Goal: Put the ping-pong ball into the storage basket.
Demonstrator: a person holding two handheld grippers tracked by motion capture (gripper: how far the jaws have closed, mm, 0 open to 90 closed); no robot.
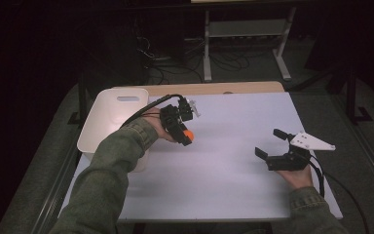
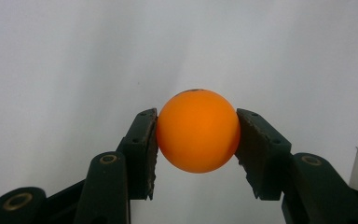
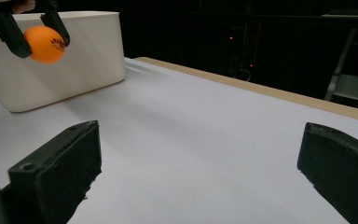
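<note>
An orange ball (image 2: 198, 130) is pinched between the two black pads of my left gripper (image 2: 196, 151), held clear above the white table surface. In the high view the left gripper (image 1: 187, 138) hangs over the table's left half, just right of the white bin, with the orange ball (image 1: 188, 135) at its tip. From the right gripper view the orange ball (image 3: 45, 44) hangs in front of the bin's wall. My right gripper (image 1: 271, 144) rests near the table's right side, its jaws wide apart with nothing between them; the right gripper (image 3: 200, 158) points across the table.
A white plastic bin (image 1: 112, 117) stands at the table's left edge; the same white bin (image 3: 74, 56) is at the far left in the right gripper view. The white table top (image 1: 233, 161) has a wooden strip along its far edge. Dark floor, cables and a metal frame lie beyond.
</note>
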